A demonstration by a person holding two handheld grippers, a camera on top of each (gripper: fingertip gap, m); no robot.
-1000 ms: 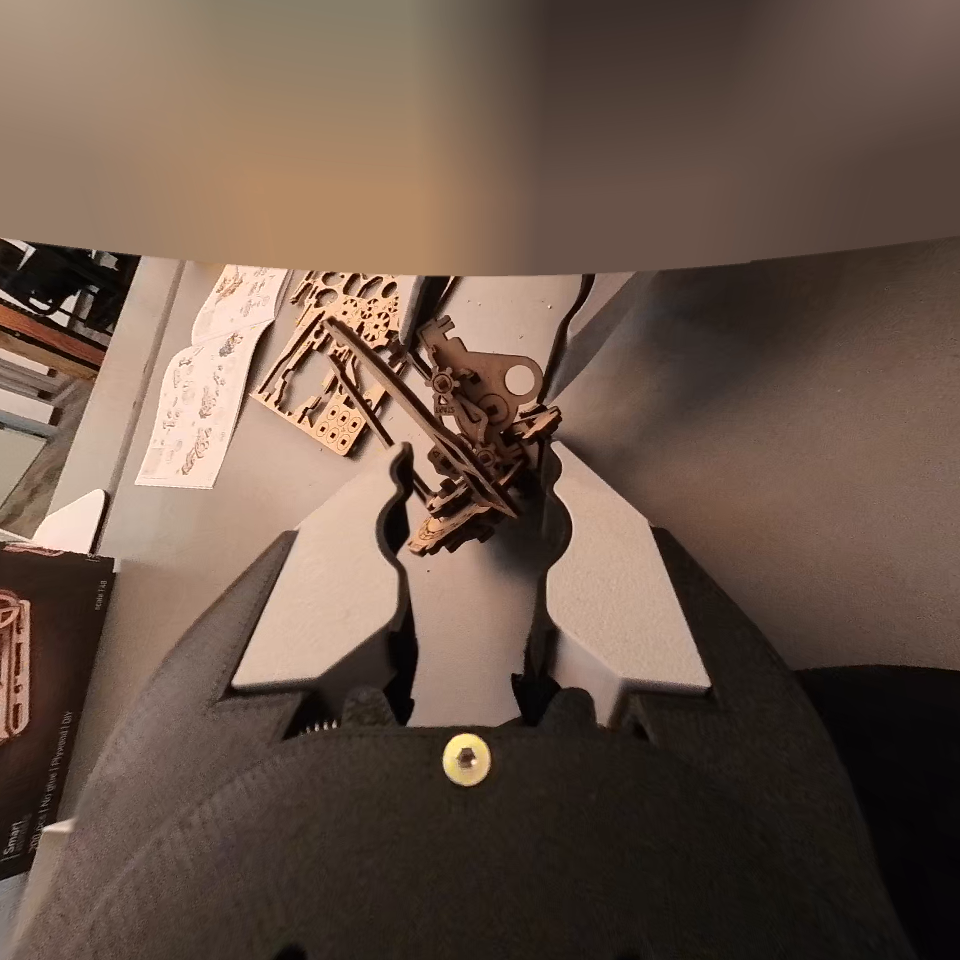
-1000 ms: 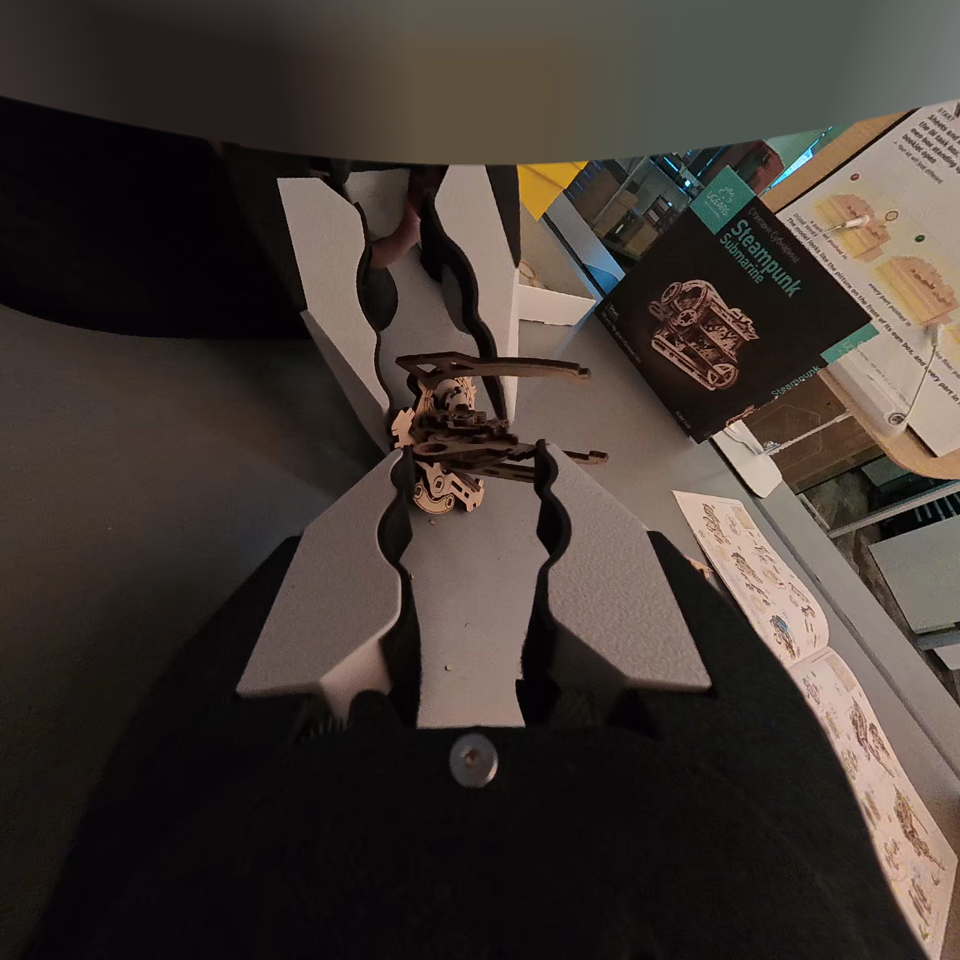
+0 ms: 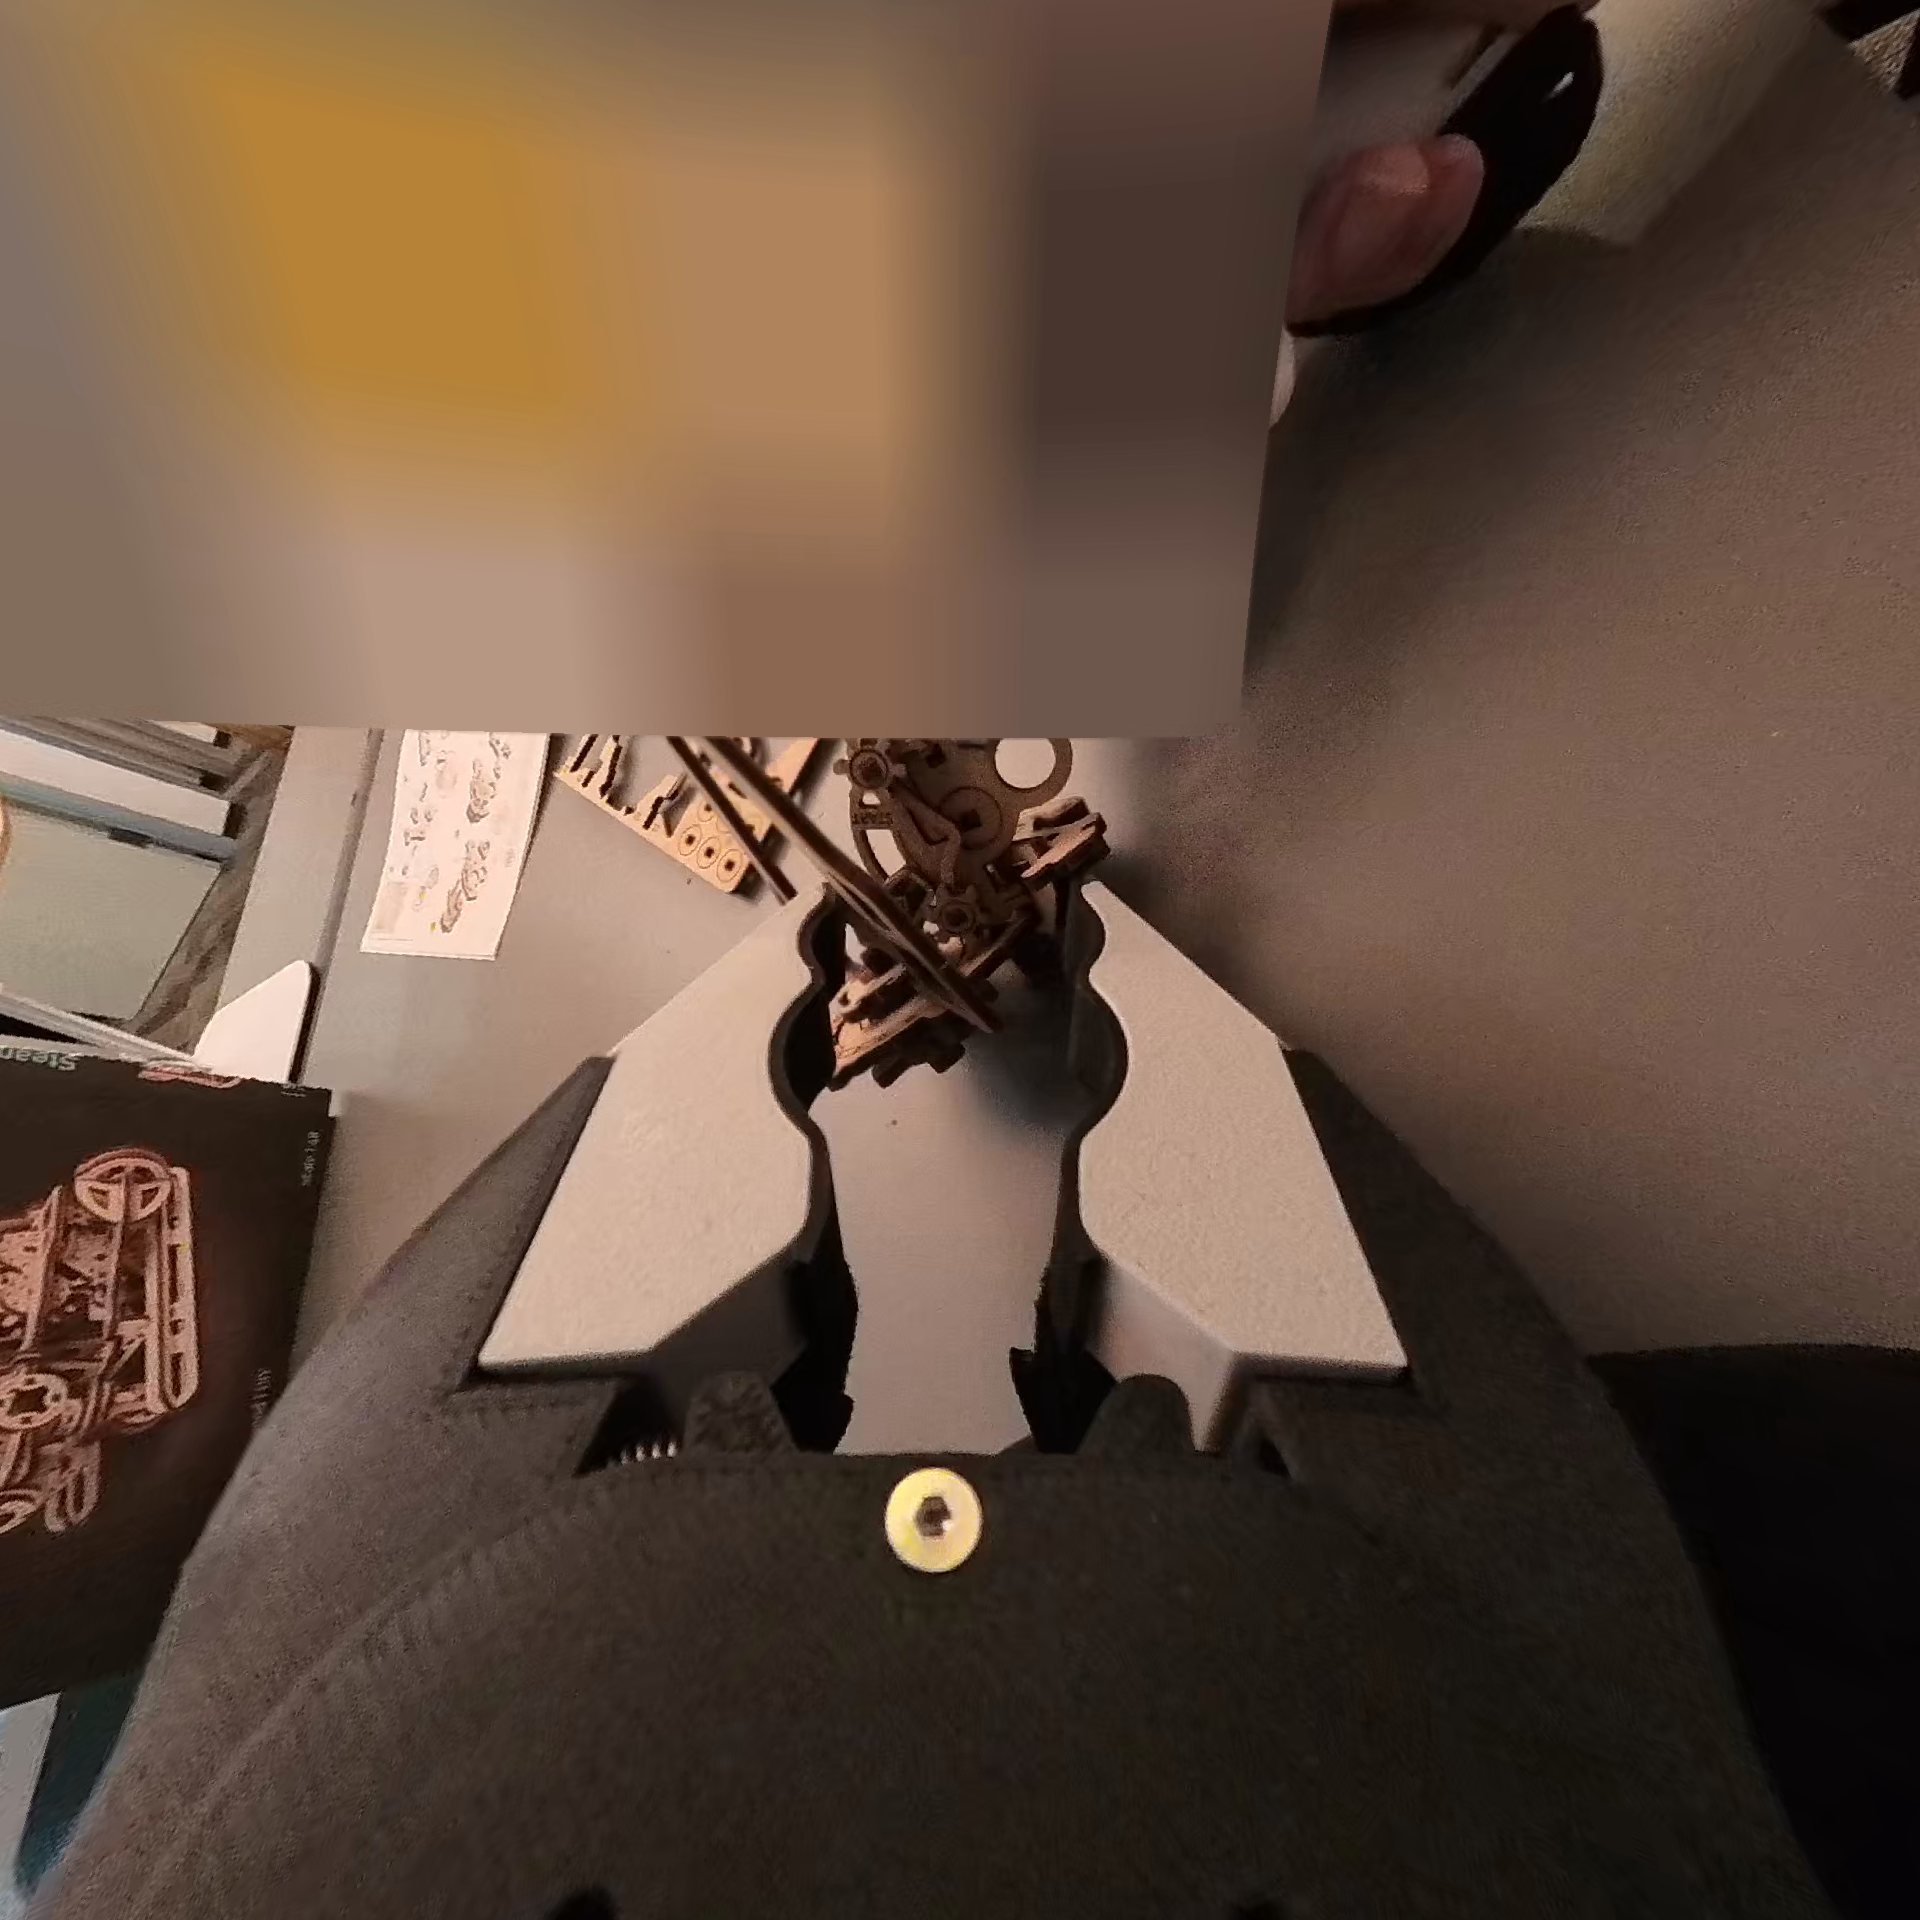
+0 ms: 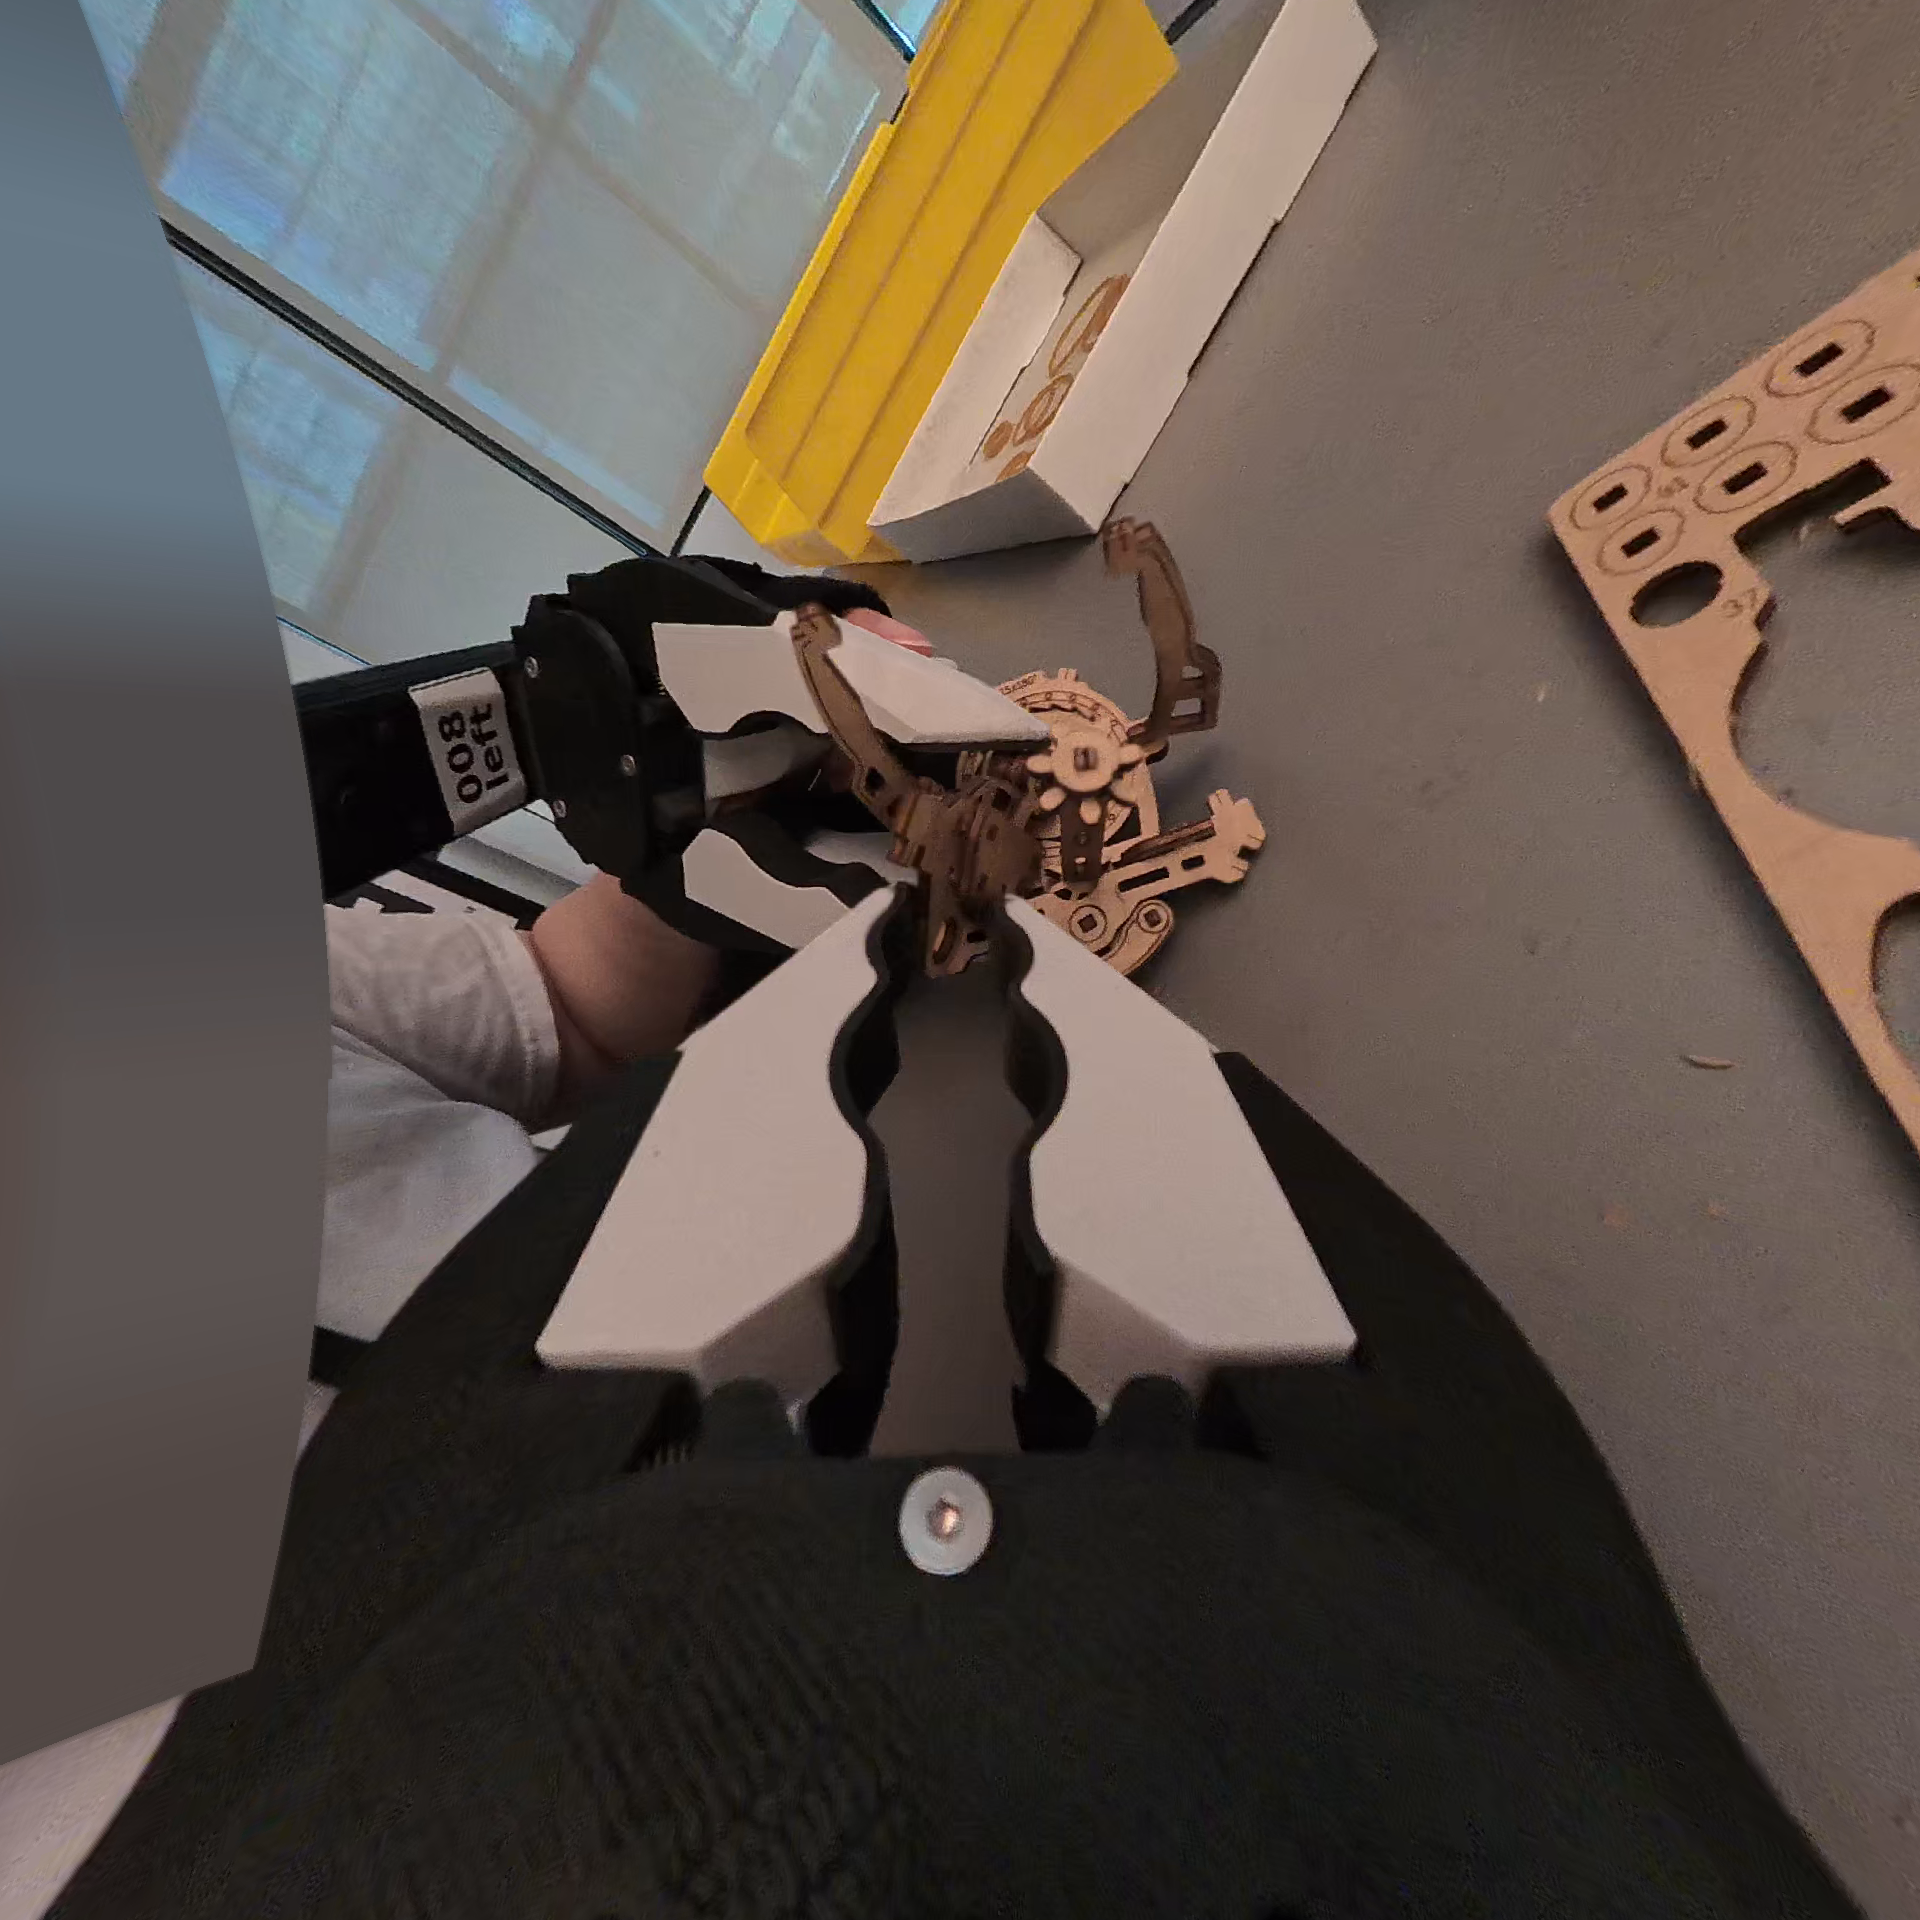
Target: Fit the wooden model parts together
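Cardboard box [image 4: 1132, 281] and yellow bin [image 4: 935, 249] appear only beyond right gripper [image 4: 951, 914].

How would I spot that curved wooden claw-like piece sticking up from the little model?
Start at the grey table and find the wooden model held between the two tongs. The curved arm rises from its far side toward the white box. Unlike the flat gears below, it arcs free with a forked tip.

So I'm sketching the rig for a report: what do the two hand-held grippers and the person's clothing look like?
Each hand-held gripper, left and right, has a matte black textured body, a single screw at centre and two pale grey wedge fingers with wavy black inner edges. The left carries a white label. The person wears a white sleeve.
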